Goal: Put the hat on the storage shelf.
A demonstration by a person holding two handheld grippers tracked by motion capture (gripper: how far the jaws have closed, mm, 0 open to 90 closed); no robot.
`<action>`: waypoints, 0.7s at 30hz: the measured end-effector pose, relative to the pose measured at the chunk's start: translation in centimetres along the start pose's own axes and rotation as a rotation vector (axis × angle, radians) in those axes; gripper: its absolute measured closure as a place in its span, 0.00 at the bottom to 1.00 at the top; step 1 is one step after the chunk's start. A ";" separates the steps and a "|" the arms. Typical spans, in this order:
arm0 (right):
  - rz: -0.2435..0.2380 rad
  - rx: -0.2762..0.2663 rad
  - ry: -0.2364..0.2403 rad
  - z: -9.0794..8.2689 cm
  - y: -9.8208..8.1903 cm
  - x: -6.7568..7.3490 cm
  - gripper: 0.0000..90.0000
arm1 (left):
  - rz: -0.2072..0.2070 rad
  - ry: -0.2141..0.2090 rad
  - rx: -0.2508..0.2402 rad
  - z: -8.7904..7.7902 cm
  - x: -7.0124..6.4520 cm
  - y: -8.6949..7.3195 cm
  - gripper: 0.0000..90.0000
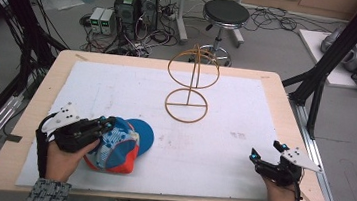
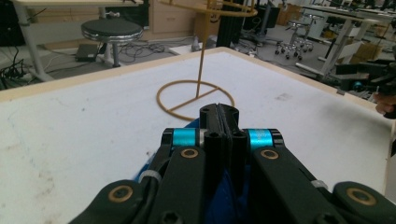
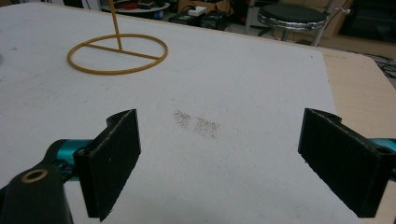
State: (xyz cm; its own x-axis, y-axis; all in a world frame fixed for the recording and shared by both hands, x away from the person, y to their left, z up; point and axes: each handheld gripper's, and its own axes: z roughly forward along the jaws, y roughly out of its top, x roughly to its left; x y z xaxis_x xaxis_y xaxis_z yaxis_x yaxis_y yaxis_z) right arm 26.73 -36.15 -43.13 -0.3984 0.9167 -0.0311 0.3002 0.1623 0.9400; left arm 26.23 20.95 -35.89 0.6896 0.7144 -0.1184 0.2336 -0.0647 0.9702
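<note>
One cap, one wire hat stand, one white mat, one table and two grippers make up the scene. In the high view, the left gripper sits at the near left of the wooden table, held in the person's left hand, its jaws pressed together on the crown of a baseball cap that has a blue brim and blue, white and orange panels. The cap lies on the white mat at the near left. Farther back, near the middle of the mat, stands a yellow wire hat stand, a flat ring base with an upright post and a round wire head; it is well apart from both grippers. At the near right edge the right gripper hovers over the mat with its jaws spread wide and nothing between them. The left gripper view shows the jaws closed tight with only a strip of blue fabric under them, the cap's colours hidden; the high view gives the whole cap. The right gripper view reveals a faint dark smudge on the mat between its wide jaws.
</note>
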 end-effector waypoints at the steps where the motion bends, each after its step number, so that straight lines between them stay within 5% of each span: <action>1: 0.004 0.000 0.001 0.0 0.0 0.0 0.13 | 0.000 -0.007 -0.008 0.1 -0.1 0.4 0.99; 14: 0.014 -0.005 0.000 0.0 0.0 -0.2 0.13 | 0.075 -0.044 -0.053 0.7 -0.6 5.7 0.99; 21: 0.016 -0.008 0.001 0.0 -0.1 -0.2 0.14 | 0.101 -0.031 -0.090 0.7 -0.5 8.8 0.99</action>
State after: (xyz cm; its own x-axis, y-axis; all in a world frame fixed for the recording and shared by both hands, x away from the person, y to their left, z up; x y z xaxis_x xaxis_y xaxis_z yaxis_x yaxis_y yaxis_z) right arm 26.83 -36.37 -43.19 -0.3942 0.9189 -0.0155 0.2999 0.1446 0.9429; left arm 28.46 19.53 -27.48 0.7275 0.6857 -0.0242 0.1004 -0.0715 0.9924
